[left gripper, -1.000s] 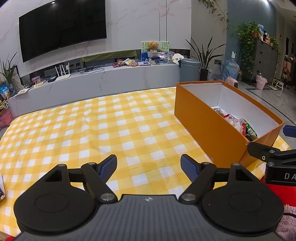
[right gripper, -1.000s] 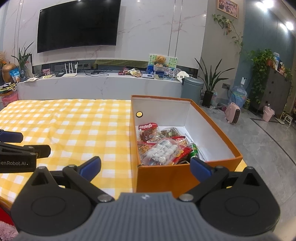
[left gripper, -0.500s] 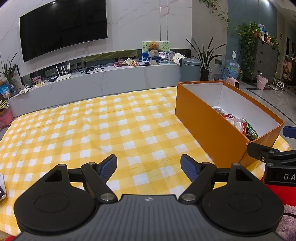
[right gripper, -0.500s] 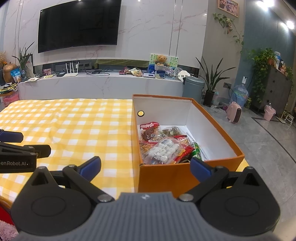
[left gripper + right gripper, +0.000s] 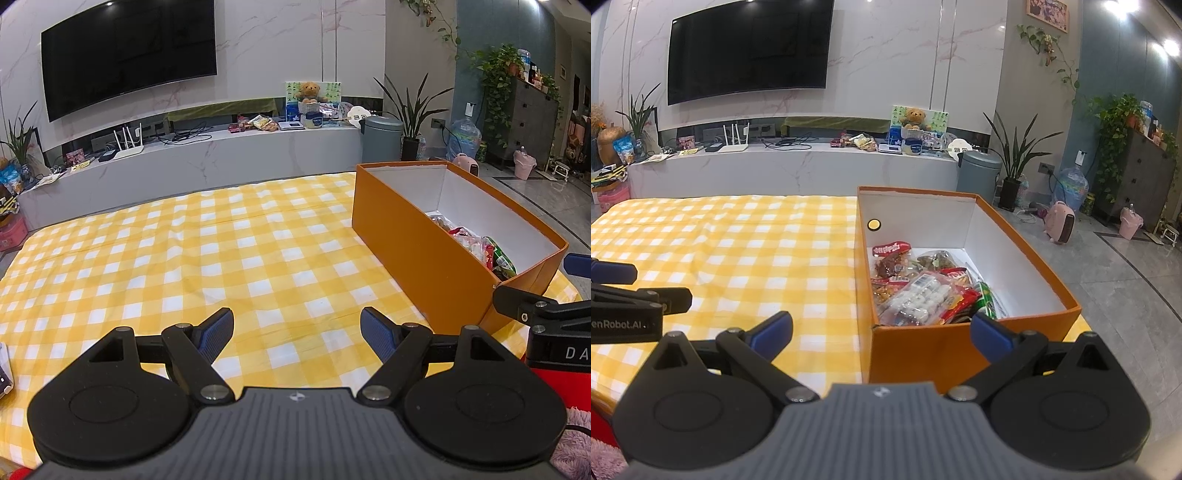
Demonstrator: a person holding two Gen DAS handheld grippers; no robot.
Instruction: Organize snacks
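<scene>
Judging from how things lie, the gathering is taken to be nearly or wholly done: the snacks [image 5: 923, 291] are seen piled inside the orange box [image 5: 960, 347], which stands on the right part of the yellow checked cloth [image 5: 184, 251], and no loose packet is visible on the cloth in either view. The left gripper [image 5: 297, 328] is held low over the near edge of the cloth, its jaws spread wide with nothing between them. The right gripper [image 5: 881, 326] is held just before the near end wall of the box, jaws likewise spread and empty, one fingertip [image 5: 991, 332] seen in front of the near rim.

If anything is to be tidied, the packets heaped toward the near end of the box would best be approached from above by the right gripper, so that the rim is cleared and the cardboard wall is not pushed. A clear packet of white sweets [image 5: 916, 299] lies uppermost; it should be pinched at a sealed edge, not across the filled middle, since the film is judged slippery and the contents crushable. The box is judged light, so it could be steadied at its outer long side by the left gripper. The far end of the box floor is bare white, and packets could be spread there
</scene>
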